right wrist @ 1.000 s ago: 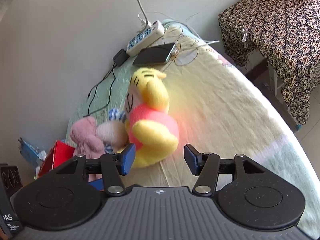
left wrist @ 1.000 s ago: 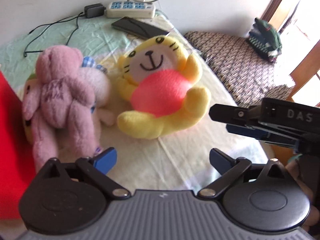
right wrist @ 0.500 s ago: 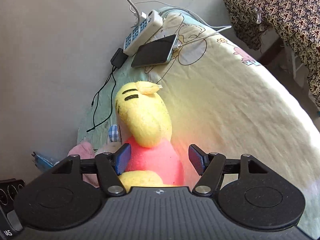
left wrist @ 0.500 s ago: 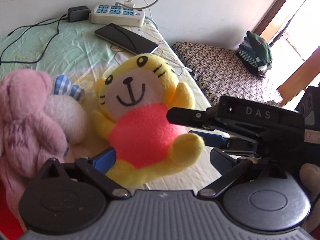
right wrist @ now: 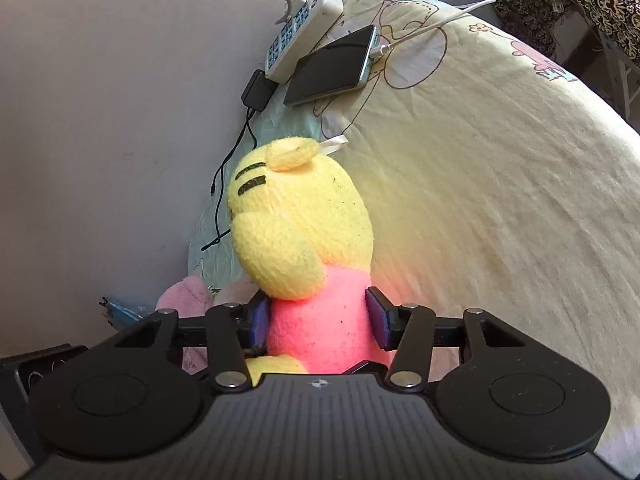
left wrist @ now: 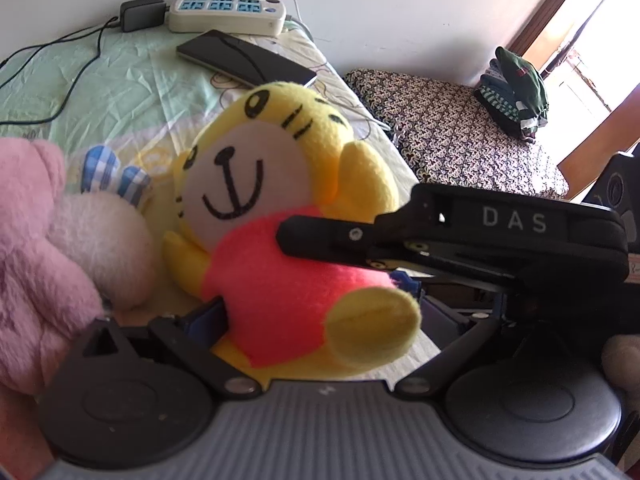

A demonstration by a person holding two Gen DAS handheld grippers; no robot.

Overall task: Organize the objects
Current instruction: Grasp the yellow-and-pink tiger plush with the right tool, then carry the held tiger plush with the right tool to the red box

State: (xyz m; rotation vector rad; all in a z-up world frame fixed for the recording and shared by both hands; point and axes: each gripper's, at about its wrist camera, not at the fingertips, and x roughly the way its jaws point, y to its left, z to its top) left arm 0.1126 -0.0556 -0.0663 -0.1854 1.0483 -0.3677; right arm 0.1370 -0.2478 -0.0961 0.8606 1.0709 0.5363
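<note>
A yellow tiger plush (left wrist: 240, 184) with a red belly sits upright on the bed sheet (right wrist: 480, 200). My right gripper (right wrist: 318, 316) is shut on the plush (right wrist: 304, 220), its blue pads pressed into both sides of the pink body. In the left wrist view its black fingers (left wrist: 340, 240) reach in from the right across the belly. My left gripper (left wrist: 324, 312) is open, with the plush's lower body between its wide-spread fingers. A pink teddy (left wrist: 32, 264) and a white bunny plush (left wrist: 100, 240) with blue checked ears lie just left of the tiger.
A white power strip (left wrist: 228, 14), a black adapter (left wrist: 142, 14) and a dark phone (left wrist: 244, 56) lie at the head of the bed by the wall, with cables trailing. A patterned stool (left wrist: 452, 128) with folded clothes (left wrist: 516, 88) stands to the right.
Both grippers have moved in on the tiger plush. The right gripper's fingers have narrowed onto its body, and the plush now stands more upright and closer to the left gripper.
</note>
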